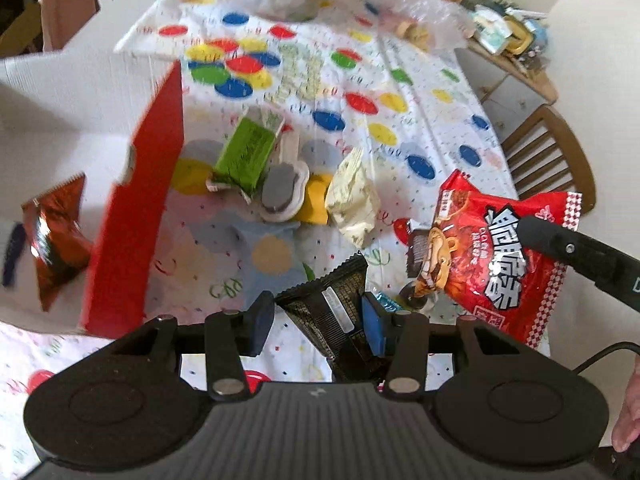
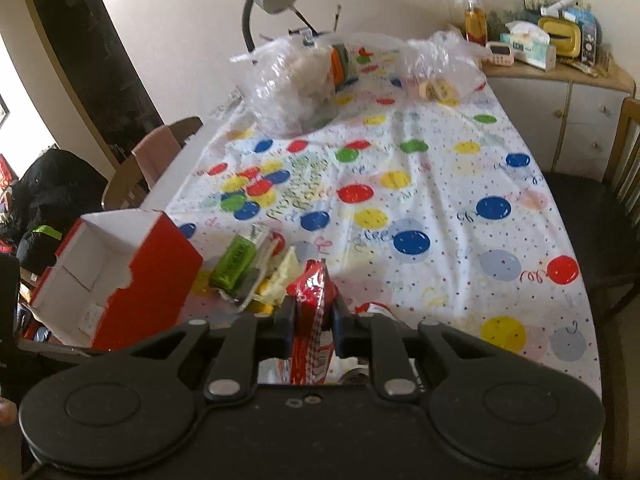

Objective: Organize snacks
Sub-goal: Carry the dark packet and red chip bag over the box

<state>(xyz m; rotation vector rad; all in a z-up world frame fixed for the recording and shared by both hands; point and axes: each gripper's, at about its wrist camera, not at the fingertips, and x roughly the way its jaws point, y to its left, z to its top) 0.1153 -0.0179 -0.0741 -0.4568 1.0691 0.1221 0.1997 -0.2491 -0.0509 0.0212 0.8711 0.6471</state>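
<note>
My right gripper (image 2: 313,322) pinched the big red crinkly snack bag (image 2: 314,300) by its edge, so it hung free above the counter (image 2: 460,200). My left gripper (image 1: 318,322) clamped a black foil packet (image 1: 334,300). Only the left view showed a red packet (image 1: 54,236) already inside the red cardboard box (image 1: 140,208).

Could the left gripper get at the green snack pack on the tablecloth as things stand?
Probably not yet: the left gripper already has a black packet between its fingers. The green snack pack itself lies uncovered on the table beside the red box, so the path looks free once emptied.
</note>
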